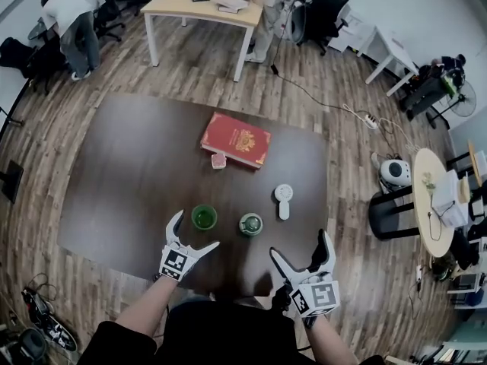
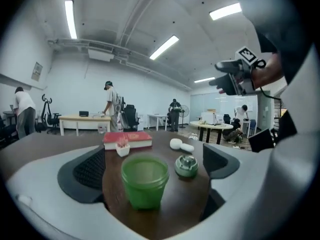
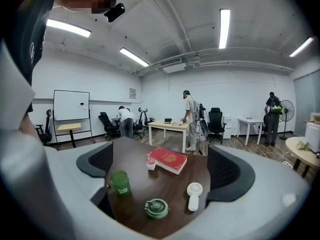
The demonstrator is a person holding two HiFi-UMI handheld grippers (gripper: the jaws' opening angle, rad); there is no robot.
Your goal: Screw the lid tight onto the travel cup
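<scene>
A green travel cup (image 1: 204,217) stands upright and uncovered on the dark brown table (image 1: 122,181). Its green lid (image 1: 250,224) lies flat on the table just to the cup's right, apart from it. My left gripper (image 1: 193,240) hovers at the table's near edge, just short of the cup, jaws wide open and empty. In the left gripper view the cup (image 2: 145,180) sits close between the spread fingers, the lid (image 2: 186,166) behind it to the right. My right gripper (image 1: 303,255) is open and empty near the front edge, right of the lid (image 3: 157,208); the cup (image 3: 120,182) shows to the left.
A red book (image 1: 236,140) lies further back on the table with a small white-and-pink object (image 1: 218,160) at its near corner. A white handheld fan (image 1: 283,200) lies right of the lid. People stand by a wooden desk (image 1: 204,6) beyond the table.
</scene>
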